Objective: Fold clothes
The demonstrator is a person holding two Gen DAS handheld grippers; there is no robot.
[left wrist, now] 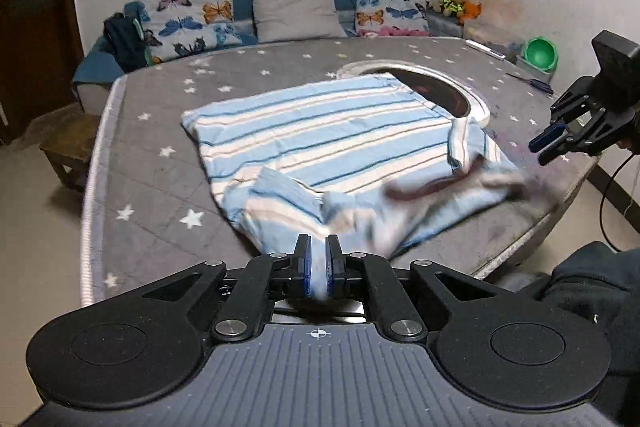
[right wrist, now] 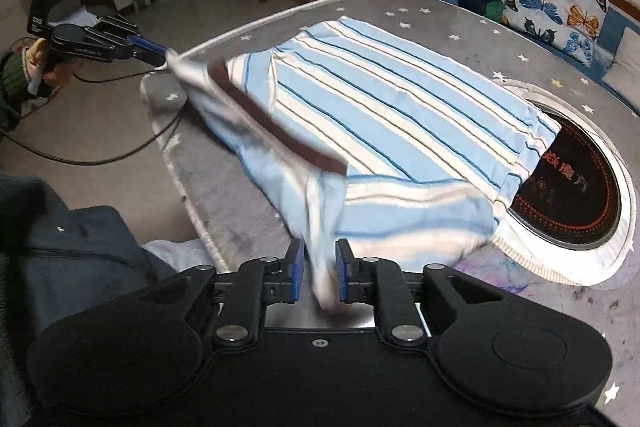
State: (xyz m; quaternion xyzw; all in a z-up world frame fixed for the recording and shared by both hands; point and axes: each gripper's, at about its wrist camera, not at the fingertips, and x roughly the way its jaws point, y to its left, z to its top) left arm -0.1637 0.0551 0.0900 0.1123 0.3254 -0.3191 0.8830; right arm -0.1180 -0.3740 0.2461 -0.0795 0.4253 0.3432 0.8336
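on the tabletop, left gripper jaws pinch the striped shirt; right gripper jaws slack around its hem; next, let go.

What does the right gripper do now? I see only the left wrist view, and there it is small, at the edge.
Observer: Its own camera shows the right gripper open, with the shirt edge loose between the pads.
Operator: And my left gripper, from that side?
Observer: The left gripper pinches a shirt corner at the table edge.
Operator: What holds it?
Observer: A hand in a green striped sleeve.
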